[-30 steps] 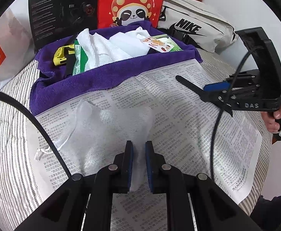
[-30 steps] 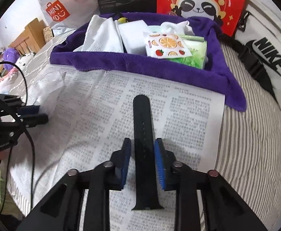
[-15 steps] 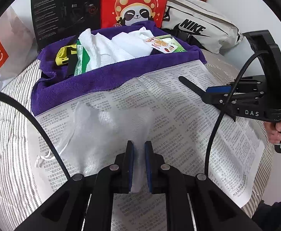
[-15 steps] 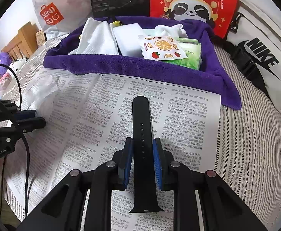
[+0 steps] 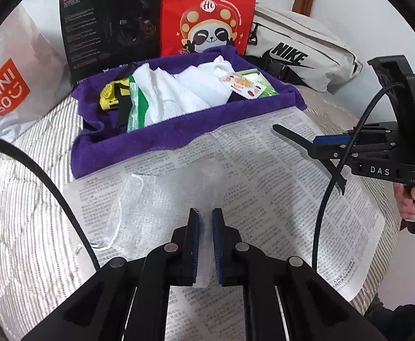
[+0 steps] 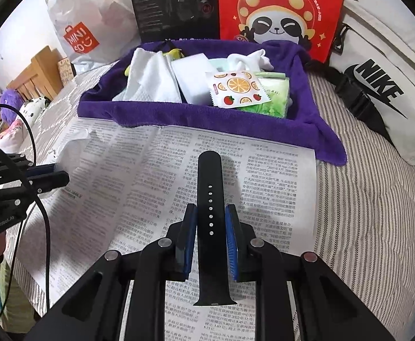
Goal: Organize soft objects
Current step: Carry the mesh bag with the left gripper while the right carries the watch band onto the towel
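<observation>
Bubble wrap (image 5: 161,199) edge hides between closed pads.

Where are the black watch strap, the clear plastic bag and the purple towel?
black watch strap (image 6: 210,199), right wrist view, middle, beside its holes.
clear plastic bag (image 5: 139,210), left wrist view, crumpled middle.
purple towel (image 5: 161,136), left wrist view, near edge.

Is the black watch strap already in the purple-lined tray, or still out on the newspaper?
Out. The black watch strap lies over the newspaper, short of the purple-lined tray, with the right gripper shut on it.
</observation>
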A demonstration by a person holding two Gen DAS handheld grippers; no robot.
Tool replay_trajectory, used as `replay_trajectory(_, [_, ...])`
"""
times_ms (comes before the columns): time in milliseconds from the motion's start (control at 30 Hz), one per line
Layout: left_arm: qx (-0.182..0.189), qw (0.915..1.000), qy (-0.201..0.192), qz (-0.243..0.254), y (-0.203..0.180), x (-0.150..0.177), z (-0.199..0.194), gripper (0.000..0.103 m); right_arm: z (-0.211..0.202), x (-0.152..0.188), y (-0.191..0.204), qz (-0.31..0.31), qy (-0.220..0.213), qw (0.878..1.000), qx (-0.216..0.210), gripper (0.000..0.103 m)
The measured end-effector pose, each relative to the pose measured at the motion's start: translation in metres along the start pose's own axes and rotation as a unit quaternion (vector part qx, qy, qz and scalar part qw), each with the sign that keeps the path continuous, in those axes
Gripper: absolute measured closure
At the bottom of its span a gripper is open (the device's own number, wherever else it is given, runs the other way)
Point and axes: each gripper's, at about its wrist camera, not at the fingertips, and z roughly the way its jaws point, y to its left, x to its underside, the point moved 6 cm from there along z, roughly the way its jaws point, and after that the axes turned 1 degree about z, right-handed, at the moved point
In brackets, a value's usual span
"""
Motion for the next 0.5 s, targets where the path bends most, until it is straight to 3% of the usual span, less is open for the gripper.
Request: replay_trajectory(500, [-0.019,0.9996,-0.021,-0.003,0.016,-0.031,-0.028,0.094,-0.022,-0.024,-0.007,0.005,-0.023,1.0,-0.006,0.083])
